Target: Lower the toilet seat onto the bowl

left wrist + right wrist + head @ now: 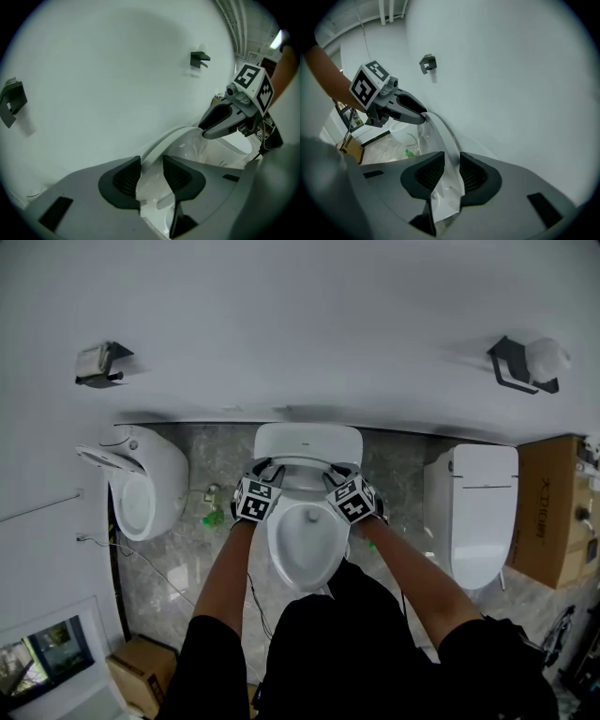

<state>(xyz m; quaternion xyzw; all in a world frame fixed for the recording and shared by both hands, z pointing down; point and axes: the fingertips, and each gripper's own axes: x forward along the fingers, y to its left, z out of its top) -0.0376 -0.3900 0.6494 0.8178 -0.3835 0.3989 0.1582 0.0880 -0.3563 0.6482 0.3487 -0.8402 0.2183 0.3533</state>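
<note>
wall: paper holder point(101, 365) | wall: paper roll point(547, 359) | floor: green bottle point(213, 517) | right: closed toilet point(480, 521), cardboard box point(546, 512)
</note>
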